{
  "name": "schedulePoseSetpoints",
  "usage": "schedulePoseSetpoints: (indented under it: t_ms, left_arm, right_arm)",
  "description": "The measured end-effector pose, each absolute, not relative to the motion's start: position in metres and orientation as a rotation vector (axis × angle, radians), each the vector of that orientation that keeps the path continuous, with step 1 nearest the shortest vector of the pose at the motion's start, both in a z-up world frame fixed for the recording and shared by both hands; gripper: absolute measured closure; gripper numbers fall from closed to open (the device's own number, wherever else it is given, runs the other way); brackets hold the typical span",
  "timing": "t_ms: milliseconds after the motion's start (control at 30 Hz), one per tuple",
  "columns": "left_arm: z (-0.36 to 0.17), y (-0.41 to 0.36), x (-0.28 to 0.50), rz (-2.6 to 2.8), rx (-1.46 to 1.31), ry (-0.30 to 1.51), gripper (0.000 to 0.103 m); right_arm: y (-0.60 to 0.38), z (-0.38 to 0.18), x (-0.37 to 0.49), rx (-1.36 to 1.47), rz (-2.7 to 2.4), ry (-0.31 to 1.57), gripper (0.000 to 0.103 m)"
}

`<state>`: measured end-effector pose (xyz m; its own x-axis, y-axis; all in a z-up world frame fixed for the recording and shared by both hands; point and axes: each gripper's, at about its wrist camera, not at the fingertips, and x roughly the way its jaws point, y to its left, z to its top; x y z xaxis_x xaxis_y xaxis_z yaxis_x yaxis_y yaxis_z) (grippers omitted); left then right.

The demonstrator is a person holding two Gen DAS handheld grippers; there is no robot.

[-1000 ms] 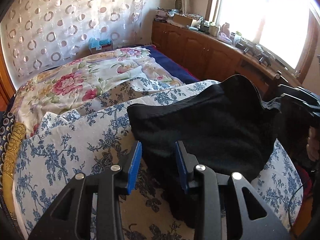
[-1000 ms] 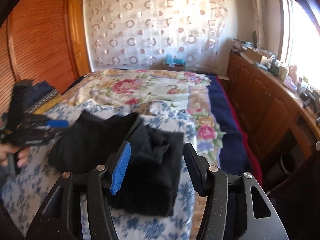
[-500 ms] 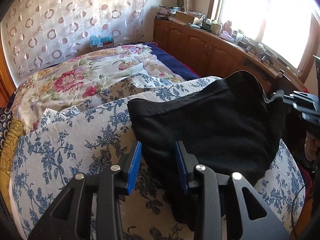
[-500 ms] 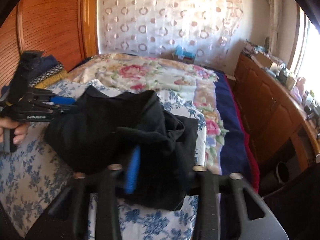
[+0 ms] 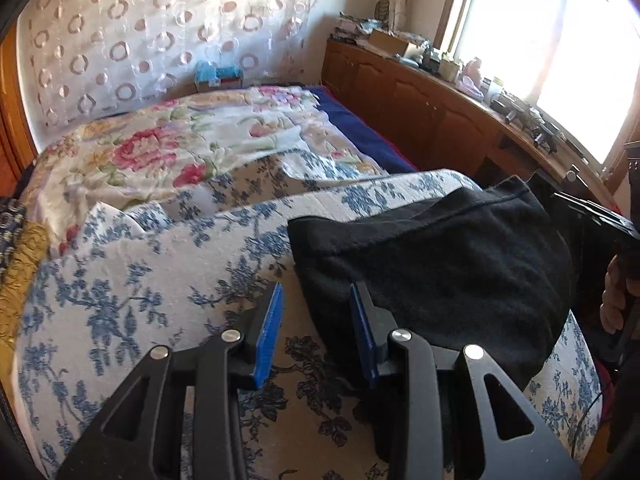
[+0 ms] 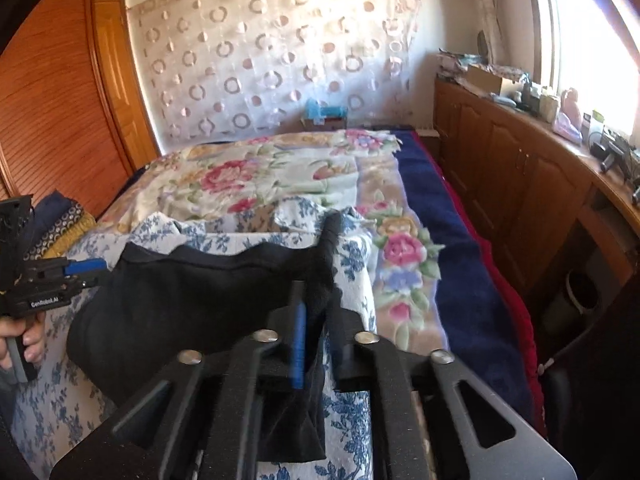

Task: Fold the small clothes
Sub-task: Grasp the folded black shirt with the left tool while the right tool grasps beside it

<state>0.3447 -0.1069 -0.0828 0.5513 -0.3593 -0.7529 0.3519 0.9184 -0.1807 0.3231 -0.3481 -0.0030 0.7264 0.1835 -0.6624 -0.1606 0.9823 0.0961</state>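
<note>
The black garment (image 5: 440, 264) is lying on a blue-flowered quilt (image 5: 132, 280) spread over the bed, one edge being lifted off the bedding by the right tool (image 6: 316, 320), whose fingers are clenched on a bunched fold of the dark cloth. The left tool (image 5: 316, 320) is hovering just above the near left corner of the garment, its blue-padded fingers parted and gripping nothing (the cloth is lying partly between them, but they are not closing on it). In the right wrist view the left tool (image 6: 60, 280) is sitting at the garment's far left edge. Judging from this, a fold is being started: doing it well probably means the left tool pinning or pinching its corner so the fabric is not dragging, while the right one is carrying its edge across in a flat arc, keeping the cloth taut and the edges lined up.
</note>
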Motion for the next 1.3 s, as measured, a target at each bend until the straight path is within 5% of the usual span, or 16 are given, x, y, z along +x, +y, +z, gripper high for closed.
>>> schedulePoseSetpoints:
  t_ms: [67,667,767,867,1067,1300]
  left_arm:
    - [-0.087,-0.115,0.348,-0.447,0.009,0.929,0.07]
    - [-0.094,-0.119,0.364,-0.51,-0.079,0.956,0.065]
    - [-0.094,-0.119,0.363,-0.53,-0.073,0.952,0.081]
    - [-0.09,-0.125,0.357,-0.54,-0.032,0.925,0.092]
    - [-0.069,-0.127,0.336,-0.579,-0.041,0.851,0.093]
    - [-0.022,-0.12,0.304,-0.593,-0.049,0.736,0.093]
  right_arm:
    - [-0.347,-0.009,0.323,0.061,0.232,0.755,0.035]
    - [-0.345,-0.058,0.338,0.143,0.295,0.905,0.029]
    - [-0.347,-0.058,0.337,0.157,0.311,0.902,0.028]
    - [-0.345,-0.058,0.337,0.182,0.377,0.906,0.047]
    - [-0.337,-0.053,0.332,0.162,0.425,0.896,0.076]
    - [-0.325,-0.022,0.314,0.123,0.4,0.795,0.083]
